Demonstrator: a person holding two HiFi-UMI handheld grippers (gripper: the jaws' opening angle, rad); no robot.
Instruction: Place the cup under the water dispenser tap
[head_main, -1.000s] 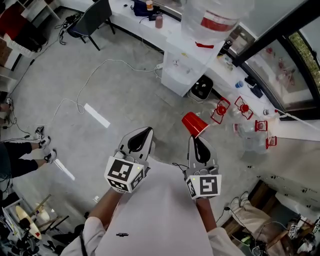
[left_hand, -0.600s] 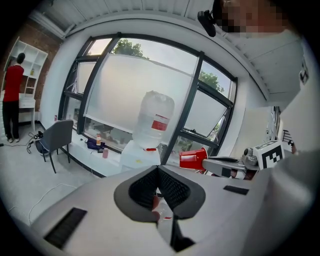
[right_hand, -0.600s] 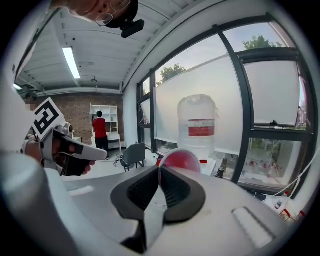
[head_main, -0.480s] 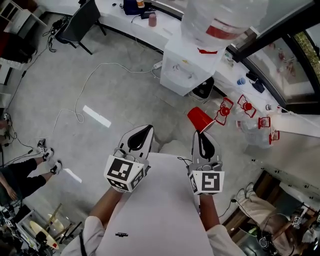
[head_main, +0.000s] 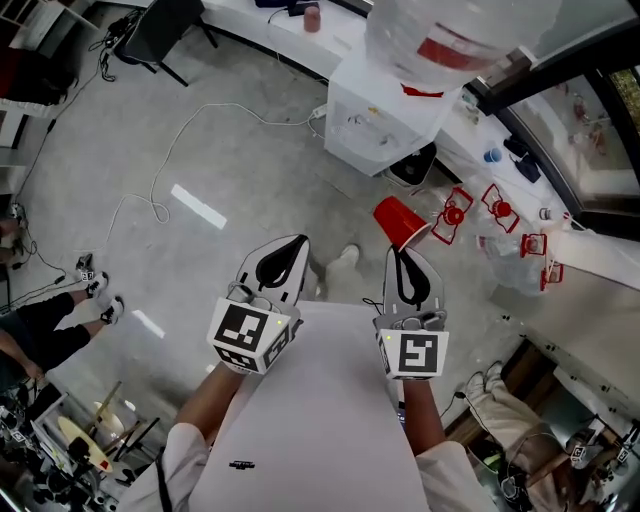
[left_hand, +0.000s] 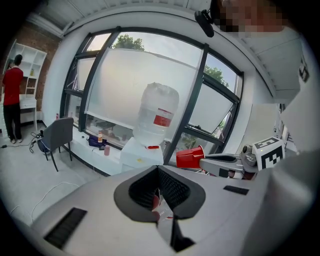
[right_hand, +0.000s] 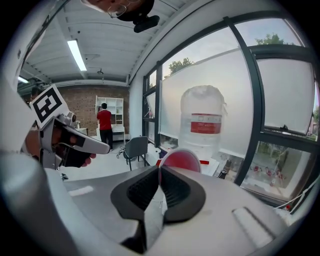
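Observation:
My right gripper (head_main: 399, 256) is shut on the rim of a red plastic cup (head_main: 400, 221), which it holds tilted above the floor. In the right gripper view the cup (right_hand: 181, 159) shows just past the closed jaws (right_hand: 160, 172). The white water dispenser (head_main: 383, 127), with a big clear bottle (head_main: 450, 35) on top, stands ahead and a little beyond the cup. My left gripper (head_main: 297, 243) hangs level with the right one, shut with nothing in it. In the left gripper view the cup (left_hand: 190, 157) and the right gripper (left_hand: 221, 163) show at the right.
A black bin (head_main: 412, 165) sits right of the dispenser. Red-framed items (head_main: 470, 212) lie by the window. A white cable (head_main: 200, 140) runs over the floor. A black chair (head_main: 160, 30) stands far left by the counter. A seated person's feet (head_main: 95, 290) are at left.
Both grippers have travelled forward together toward the dispenser, the right one carrying the red cup. The dispenser now lies nearer to the cup. Both jaws stay shut.

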